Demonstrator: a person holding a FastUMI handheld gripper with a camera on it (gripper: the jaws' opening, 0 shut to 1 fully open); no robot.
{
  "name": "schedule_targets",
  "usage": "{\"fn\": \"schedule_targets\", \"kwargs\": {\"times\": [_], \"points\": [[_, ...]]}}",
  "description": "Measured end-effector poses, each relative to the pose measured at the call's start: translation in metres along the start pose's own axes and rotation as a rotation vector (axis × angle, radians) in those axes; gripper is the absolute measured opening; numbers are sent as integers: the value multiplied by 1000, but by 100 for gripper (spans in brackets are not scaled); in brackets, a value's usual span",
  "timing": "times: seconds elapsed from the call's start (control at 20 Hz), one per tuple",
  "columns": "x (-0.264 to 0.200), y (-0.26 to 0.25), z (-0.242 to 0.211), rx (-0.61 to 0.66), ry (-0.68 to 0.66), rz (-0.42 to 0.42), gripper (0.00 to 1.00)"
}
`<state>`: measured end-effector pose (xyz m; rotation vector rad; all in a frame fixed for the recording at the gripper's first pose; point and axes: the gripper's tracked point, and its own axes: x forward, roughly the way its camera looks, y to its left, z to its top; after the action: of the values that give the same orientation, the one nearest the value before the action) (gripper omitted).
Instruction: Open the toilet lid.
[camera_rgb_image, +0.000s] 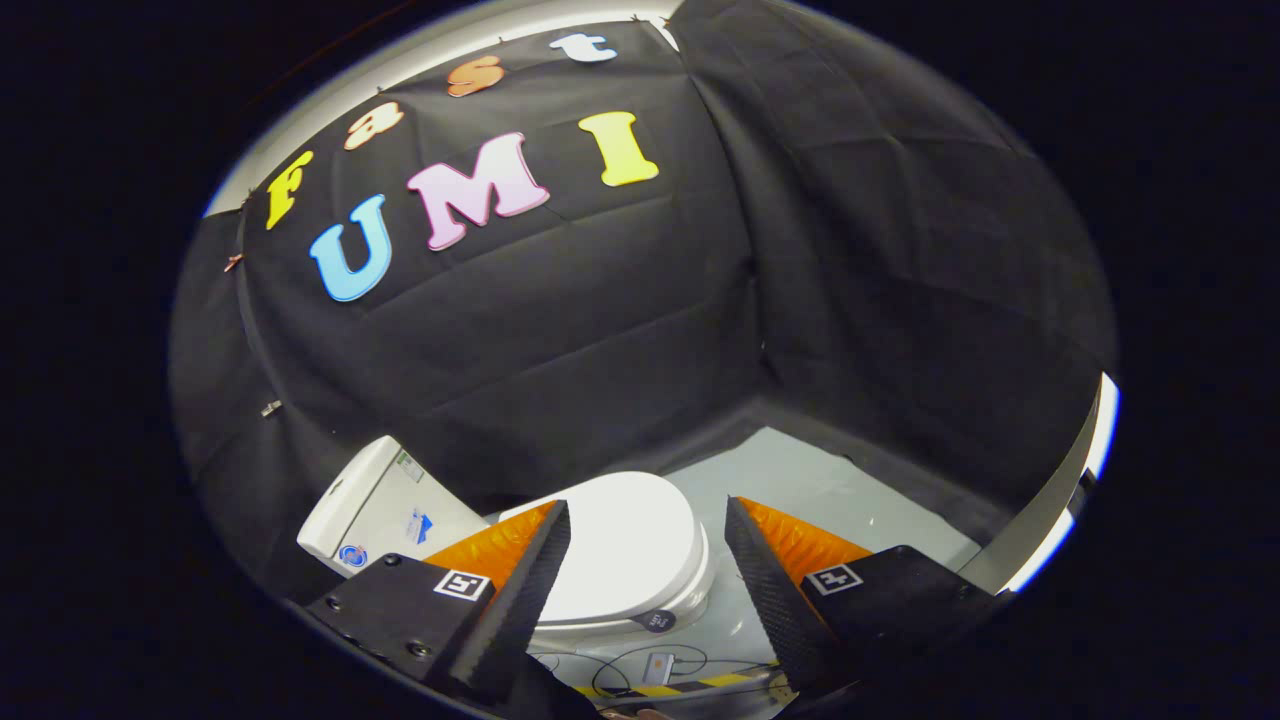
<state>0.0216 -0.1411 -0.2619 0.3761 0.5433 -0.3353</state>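
A white toilet stands on the floor below me, its lid (625, 545) down flat over the bowl. The white cistern (375, 510) rises behind it, to the left of my left finger. My gripper (645, 525) is open, fingers spread wide, hovering above the toilet with the lid seen in the gap between them. Neither finger touches the lid. A small dark round tag (655, 621) sits on the front rim of the bowl.
The pale grey floor (800, 485) spreads beyond the toilet to the right, up to the black cloth wall. Thin cables (620, 665), a small white device (658, 667) and a yellow-black striped tape strip (700, 685) lie on the floor in front of the bowl.
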Motion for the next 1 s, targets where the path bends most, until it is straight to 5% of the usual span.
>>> {"fn": "schedule_targets", "kwargs": {"times": [0.65, 1.0], "points": [[98, -58, -150, 161, 358, -89, 99], [136, -40, -216, 298, 460, -28, 98]]}}
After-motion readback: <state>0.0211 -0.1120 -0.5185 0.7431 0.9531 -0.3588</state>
